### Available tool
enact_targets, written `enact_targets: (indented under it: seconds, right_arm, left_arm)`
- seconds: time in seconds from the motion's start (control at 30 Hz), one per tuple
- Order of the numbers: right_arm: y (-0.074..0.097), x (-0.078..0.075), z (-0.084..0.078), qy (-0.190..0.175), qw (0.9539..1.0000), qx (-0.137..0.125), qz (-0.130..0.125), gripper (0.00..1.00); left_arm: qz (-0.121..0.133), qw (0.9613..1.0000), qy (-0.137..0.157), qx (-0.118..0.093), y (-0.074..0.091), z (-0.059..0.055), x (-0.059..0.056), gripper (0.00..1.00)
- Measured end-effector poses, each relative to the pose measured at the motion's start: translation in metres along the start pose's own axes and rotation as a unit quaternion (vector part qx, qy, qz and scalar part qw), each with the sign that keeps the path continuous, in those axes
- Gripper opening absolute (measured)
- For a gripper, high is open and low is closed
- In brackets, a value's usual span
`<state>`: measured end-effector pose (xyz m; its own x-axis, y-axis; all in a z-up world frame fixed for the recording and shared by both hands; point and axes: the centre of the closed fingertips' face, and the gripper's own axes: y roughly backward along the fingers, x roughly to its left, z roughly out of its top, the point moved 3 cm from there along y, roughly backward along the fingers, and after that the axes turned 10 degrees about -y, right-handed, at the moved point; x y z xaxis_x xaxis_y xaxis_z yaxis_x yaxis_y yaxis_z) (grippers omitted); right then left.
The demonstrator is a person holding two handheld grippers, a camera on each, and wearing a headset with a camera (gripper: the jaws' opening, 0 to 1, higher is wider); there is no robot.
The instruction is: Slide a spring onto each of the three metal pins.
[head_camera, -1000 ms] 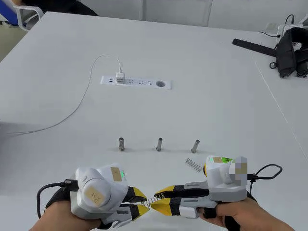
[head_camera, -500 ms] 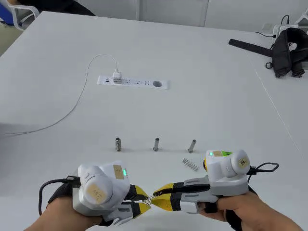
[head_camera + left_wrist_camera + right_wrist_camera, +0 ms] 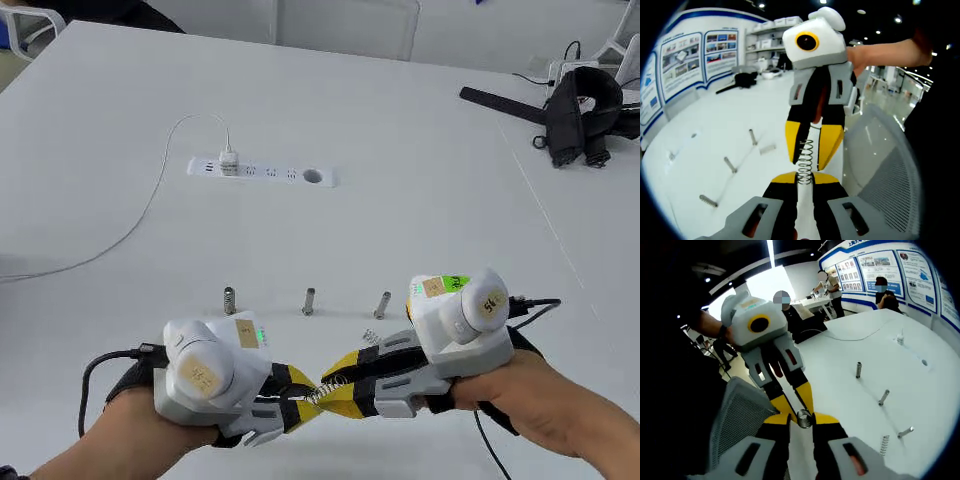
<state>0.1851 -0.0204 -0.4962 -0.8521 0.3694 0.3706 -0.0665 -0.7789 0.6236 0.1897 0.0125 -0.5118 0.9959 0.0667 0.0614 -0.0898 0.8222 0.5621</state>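
Low over the white table (image 3: pixel 420 200), the left gripper (image 3: pixel 298 408) and right gripper (image 3: pixel 336 388) meet tip to tip, each with its jaws closed on one end of a spring (image 3: pixel 317 397). Its long axis runs level from one gripper to the other, crosswise to the upright pins beyond. The left pin (image 3: pixel 230 299) wears a spring; the middle pin (image 3: pixel 308 301) and right pin (image 3: pixel 383 305) are bare. A loose spring (image 3: pixel 370 337) lies near the right gripper, the nearer to the bare pins; the held spring likely needs turning upright
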Motion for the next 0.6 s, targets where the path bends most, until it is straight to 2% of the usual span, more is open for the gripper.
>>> enact_targets:
  seconds: [0.07,0.23,0.37,0.6]
  right_arm:
    - [0.0007,0.0002,-0.003,0.016,0.9997,0.019,0.0,0.19]
    - [0.005,0.0001,0.0027,0.029,0.9994,0.018,0.001,0.19]
    - [0.006,0.0024,0.0005,0.068,0.9966,0.044,0.007,0.19]
    - [0.0067,0.0038,0.0015,0.096,0.9928,0.069,0.02,0.18]
  left_arm:
    - [-0.002,1.0,-0.005,-0.001,-0.0016,0.0026,-0.0004,0.09]
    - [-0.006,0.9999,-0.008,-0.007,-0.0024,0.0058,-0.0018,0.09]
    - [-0.013,0.9997,-0.02,-0.008,-0.0033,0.0089,-0.005,0.09]
    - [-0.019,0.9993,-0.029,-0.012,-0.0042,0.0111,-0.0063,0.09]
